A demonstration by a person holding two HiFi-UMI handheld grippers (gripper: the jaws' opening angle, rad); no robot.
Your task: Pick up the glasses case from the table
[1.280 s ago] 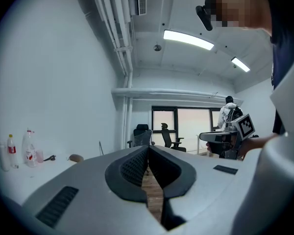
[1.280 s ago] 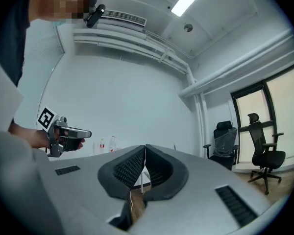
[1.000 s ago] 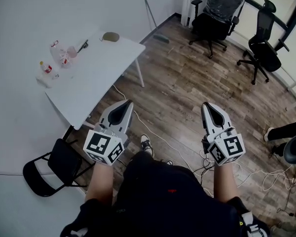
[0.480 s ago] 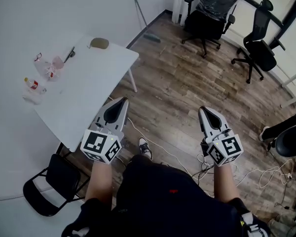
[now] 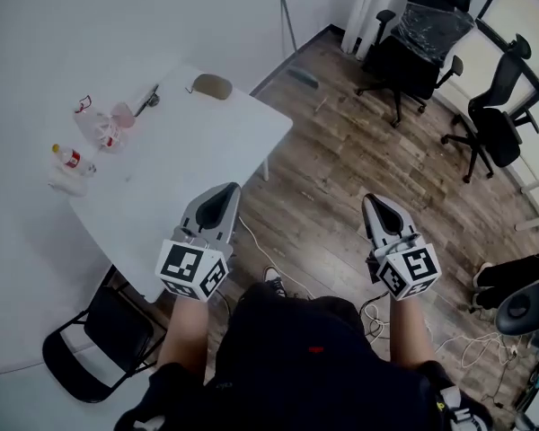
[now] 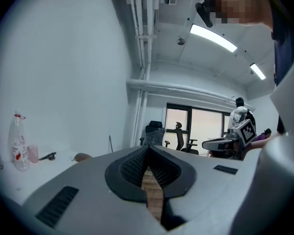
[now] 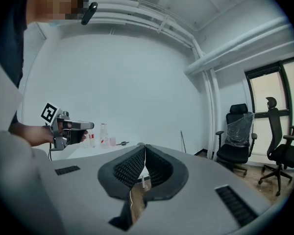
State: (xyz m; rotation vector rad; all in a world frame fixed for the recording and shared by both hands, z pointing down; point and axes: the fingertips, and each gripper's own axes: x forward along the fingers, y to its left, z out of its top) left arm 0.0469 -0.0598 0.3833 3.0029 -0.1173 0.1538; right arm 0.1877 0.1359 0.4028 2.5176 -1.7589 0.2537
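Glasses case (image 5: 212, 85) lies at the tabletop's (image 5: 193, 155) far edge. The left gripper (image 5: 225, 192) and right gripper (image 5: 372, 203) are both pressed together, empty.

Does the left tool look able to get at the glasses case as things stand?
Probably not yet. The glasses case lies at the far end of the table, well beyond the left tool, whose jaws are shut. Nothing stands on the table between them, so the way looks free once the person steps closer.
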